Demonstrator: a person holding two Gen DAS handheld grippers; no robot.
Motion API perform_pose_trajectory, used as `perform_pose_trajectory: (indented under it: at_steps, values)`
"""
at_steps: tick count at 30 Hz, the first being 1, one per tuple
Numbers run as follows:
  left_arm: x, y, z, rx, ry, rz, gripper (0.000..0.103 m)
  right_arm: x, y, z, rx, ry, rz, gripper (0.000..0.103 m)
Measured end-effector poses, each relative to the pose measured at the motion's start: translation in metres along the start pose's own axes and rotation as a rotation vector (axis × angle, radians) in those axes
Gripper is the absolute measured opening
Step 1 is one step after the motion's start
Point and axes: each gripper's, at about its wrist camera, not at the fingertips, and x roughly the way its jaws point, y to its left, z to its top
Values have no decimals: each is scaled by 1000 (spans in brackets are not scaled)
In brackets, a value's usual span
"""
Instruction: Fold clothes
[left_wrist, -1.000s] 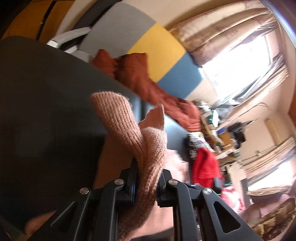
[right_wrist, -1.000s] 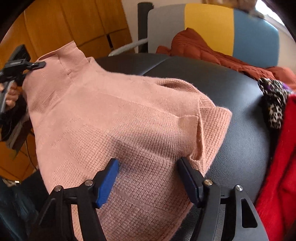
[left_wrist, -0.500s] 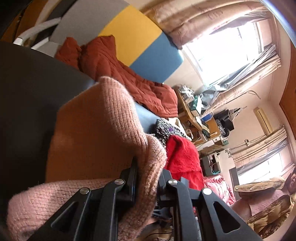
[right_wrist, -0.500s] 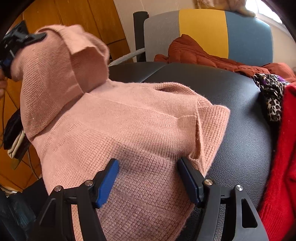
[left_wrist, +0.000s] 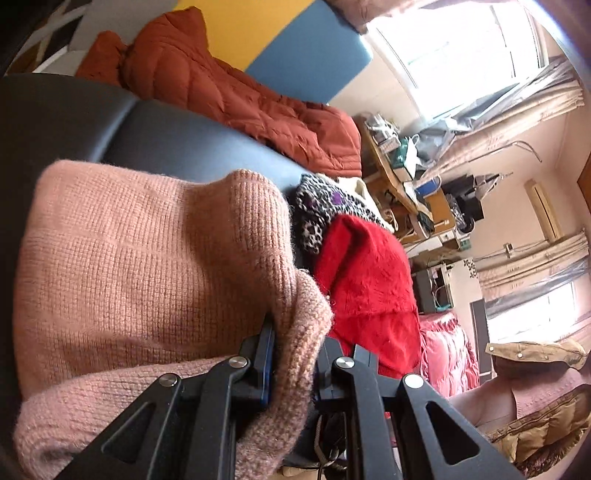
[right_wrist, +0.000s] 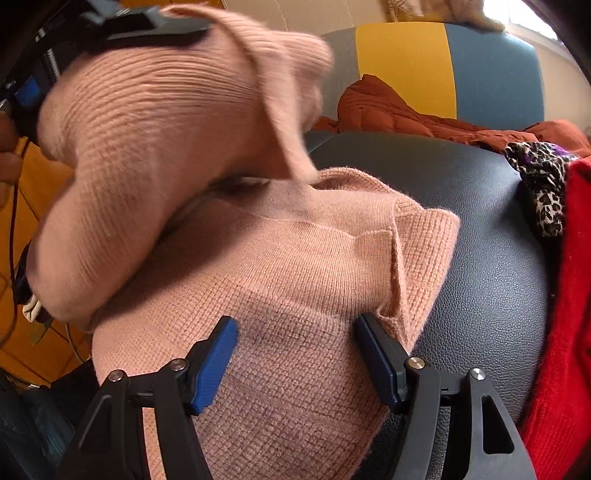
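A pink knit sweater (right_wrist: 314, 266) lies on a black leather surface (right_wrist: 480, 221). My left gripper (left_wrist: 293, 354) is shut on a fold of the pink sweater (left_wrist: 147, 258), near its ribbed edge. In the right wrist view the left gripper (right_wrist: 122, 29) holds that end lifted and curled over the flat body of the sweater. My right gripper (right_wrist: 295, 354) stands open low over the sweater's near part, its blue pads (right_wrist: 218, 354) spread on either side of the knit, holding nothing.
A red garment (right_wrist: 565, 295) and a leopard-print cloth (right_wrist: 543, 173) lie at the right of the black surface. A rust-orange quilted jacket (right_wrist: 391, 110) rests against a grey, yellow and blue seat back (right_wrist: 406, 66). Wooden cabinets (right_wrist: 48, 206) stand at left.
My left gripper has carried the sweater's gripped end up and across toward the right, folding it over the body. The right gripper has stayed open in place.
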Motion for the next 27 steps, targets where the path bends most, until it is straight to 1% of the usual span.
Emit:
perform_pose_trajectory:
  at_steps: [3,5,11,13,15,16,18,21,23,25,27]
  values:
    - [22,-4,-4,15,42,33,13,-3,1,-4,2,-8,7,70]
    - [36,0,-6,9,68,58,13,-3,1,-4,1,-13,10,71]
    - [72,19,-6,-76,146,119,15,-6,2,-8,8,-21,21,71]
    - [70,15,-11,-73,156,124,18,-7,2,-9,11,-23,24,71]
    - [62,8,-12,-63,161,112,25,-9,2,-11,13,-26,28,72]
    - [57,3,-12,-60,162,109,27,-9,3,-11,14,-27,29,72]
    - [43,-5,-10,-48,153,74,32,-10,3,-13,17,-29,33,72]
    - [18,-12,-10,-34,141,-17,35,-12,4,-15,21,-33,38,72]
    - [-2,-17,-9,-21,119,-80,37,-13,4,-17,23,-35,41,72]
    - [-13,-23,-3,-28,78,-120,37,-14,5,-18,23,-35,40,72]
    - [-37,-7,-3,-35,15,-136,37,-15,7,-19,22,-35,40,72]
